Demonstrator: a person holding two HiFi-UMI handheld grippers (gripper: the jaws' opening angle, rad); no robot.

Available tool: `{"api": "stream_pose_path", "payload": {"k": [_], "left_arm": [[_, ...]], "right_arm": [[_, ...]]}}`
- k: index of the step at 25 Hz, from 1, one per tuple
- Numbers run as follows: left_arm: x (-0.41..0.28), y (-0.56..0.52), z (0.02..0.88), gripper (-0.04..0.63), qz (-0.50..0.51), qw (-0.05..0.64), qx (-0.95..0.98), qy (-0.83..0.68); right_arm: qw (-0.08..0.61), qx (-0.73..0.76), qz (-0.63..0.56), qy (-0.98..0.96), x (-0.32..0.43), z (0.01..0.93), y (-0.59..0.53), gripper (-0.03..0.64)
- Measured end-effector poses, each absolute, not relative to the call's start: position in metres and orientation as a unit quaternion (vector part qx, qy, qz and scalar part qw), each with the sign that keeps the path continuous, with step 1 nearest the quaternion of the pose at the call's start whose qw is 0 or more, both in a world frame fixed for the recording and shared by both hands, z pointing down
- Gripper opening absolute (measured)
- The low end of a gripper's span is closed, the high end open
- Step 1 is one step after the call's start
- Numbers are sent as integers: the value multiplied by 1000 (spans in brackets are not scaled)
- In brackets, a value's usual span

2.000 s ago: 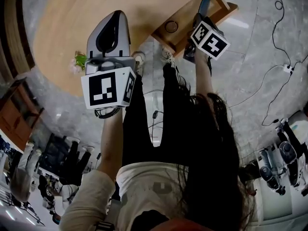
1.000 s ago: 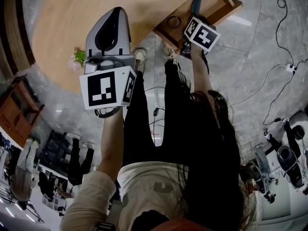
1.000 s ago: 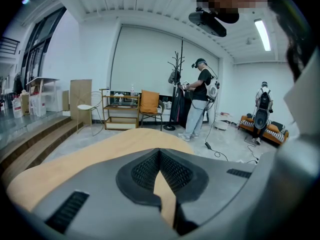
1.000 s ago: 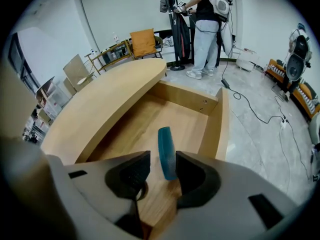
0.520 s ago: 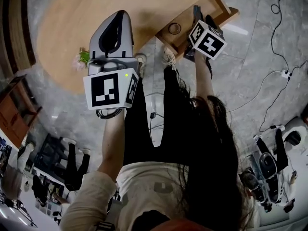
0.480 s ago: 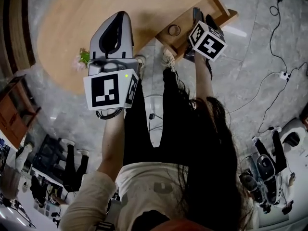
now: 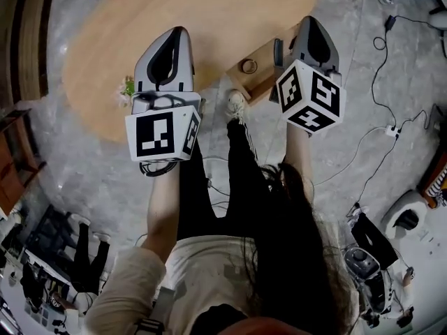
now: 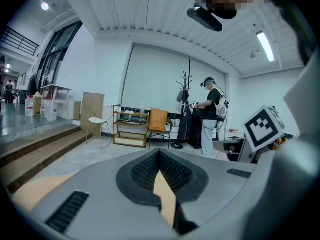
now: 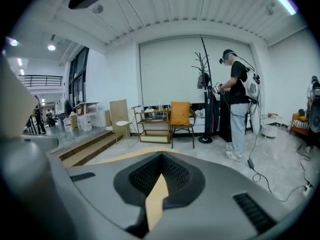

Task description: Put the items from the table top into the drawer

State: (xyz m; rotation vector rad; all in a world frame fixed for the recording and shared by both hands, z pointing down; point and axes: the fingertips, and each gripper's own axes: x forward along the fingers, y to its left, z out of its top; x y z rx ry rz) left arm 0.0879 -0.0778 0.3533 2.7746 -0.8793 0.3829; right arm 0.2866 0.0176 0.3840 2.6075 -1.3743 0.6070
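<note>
The round wooden table [image 7: 209, 12] lies below and ahead of the person, who stands at its near edge. The drawer [image 7: 262, 82] is pulled out from under that edge, on the table's right part. A ring-shaped roll [image 7: 248, 66] lies inside the drawer, towards its left end. A small sprig of green and pink flowers [image 7: 126, 88] sits on the table top near the near edge, well apart from the drawer.

The left gripper [image 7: 179, 32] is held up over the table's near part, just right of the flowers as the head view shows it, its marker cube [image 7: 162, 132] facing the camera. In the left gripper view its jaws [image 8: 160, 154] are pressed together with nothing between them.

The right gripper [image 7: 309, 21] is raised beyond the table's right edge, above the drawer's right end. Its jaws have just been closing, and in the right gripper view they meet tip to tip [image 9: 161, 156] and pinch nothing.

Both grippers point out across the room past the table. There a person wearing a headset [image 9: 239, 104] stands beside a coat rack [image 9: 202, 74], with an orange chair [image 9: 180, 115] and a low shelf [image 9: 152, 119] against the wall. Cables [image 7: 363, 145] trail over the marble floor to the right of the table.
</note>
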Motion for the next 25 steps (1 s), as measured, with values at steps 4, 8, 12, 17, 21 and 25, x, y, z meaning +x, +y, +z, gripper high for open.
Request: {"api": "stream_pose_path", "payload": {"k": [4, 8, 12, 17, 21, 25], "left_arm": [[74, -86, 340, 6, 120, 97, 939, -309], [58, -91, 335, 6, 110, 97, 935, -323], [38, -94, 344, 6, 110, 101, 926, -347], [-31, -103, 368, 6, 120, 115, 898, -408], [-101, -108, 392, 6, 136, 129, 866, -465], [-161, -109, 407, 6, 146, 138, 841, -503]], "right_arm": [[55, 859, 168, -481, 266, 345, 9, 5], [54, 851, 159, -498, 251, 336, -1, 5], [53, 829, 167, -531, 230, 346, -15, 5], [51, 750, 188, -632, 146, 372, -59, 5], [78, 665, 207, -714, 55, 404, -92, 153], [117, 578, 226, -776, -34, 442, -108, 244]]}}
